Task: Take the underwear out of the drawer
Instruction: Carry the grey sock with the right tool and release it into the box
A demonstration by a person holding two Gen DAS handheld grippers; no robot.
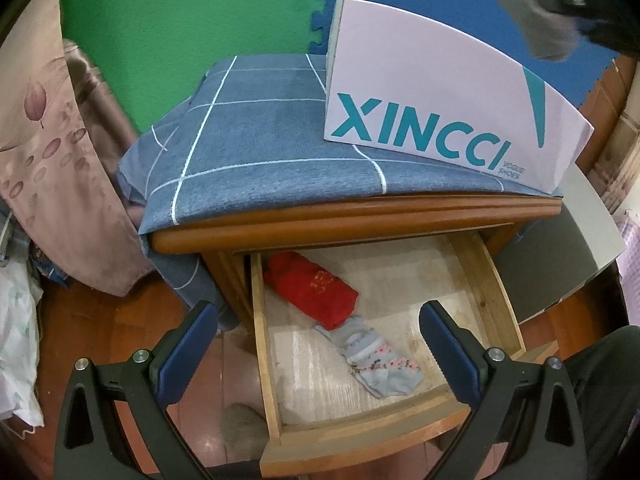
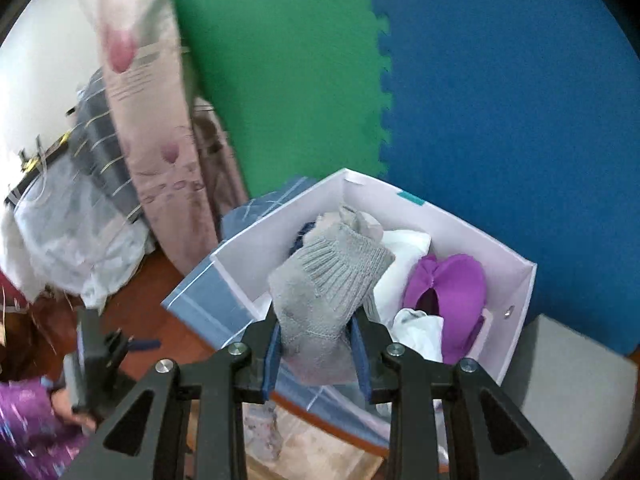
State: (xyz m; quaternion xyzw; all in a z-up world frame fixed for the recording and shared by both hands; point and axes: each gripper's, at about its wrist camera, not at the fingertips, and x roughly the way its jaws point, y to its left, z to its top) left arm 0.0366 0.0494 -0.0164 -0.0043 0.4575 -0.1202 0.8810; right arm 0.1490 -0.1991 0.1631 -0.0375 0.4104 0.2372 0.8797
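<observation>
In the left wrist view the wooden drawer (image 1: 492, 280) is pulled open. Inside lie a rolled red garment (image 1: 312, 290) and a pale blue patterned garment (image 1: 376, 360). My left gripper (image 1: 320, 344) is open and empty, hovering above the drawer's front. My right gripper (image 2: 316, 344) is shut on a grey knitted garment (image 2: 324, 292) and holds it above the white shoe box (image 2: 516, 292), which holds purple (image 2: 452, 284) and white (image 2: 404, 248) clothes. The grey garment also shows at the top right of the left wrist view (image 1: 532, 12).
The white XINCCI box (image 1: 440, 116) stands on a blue checked cloth (image 1: 256, 148) atop the nightstand. A pink curtain (image 1: 48, 160) hangs on the left. Green and blue foam mats line the wall. A grey box (image 1: 568, 248) stands right of the nightstand.
</observation>
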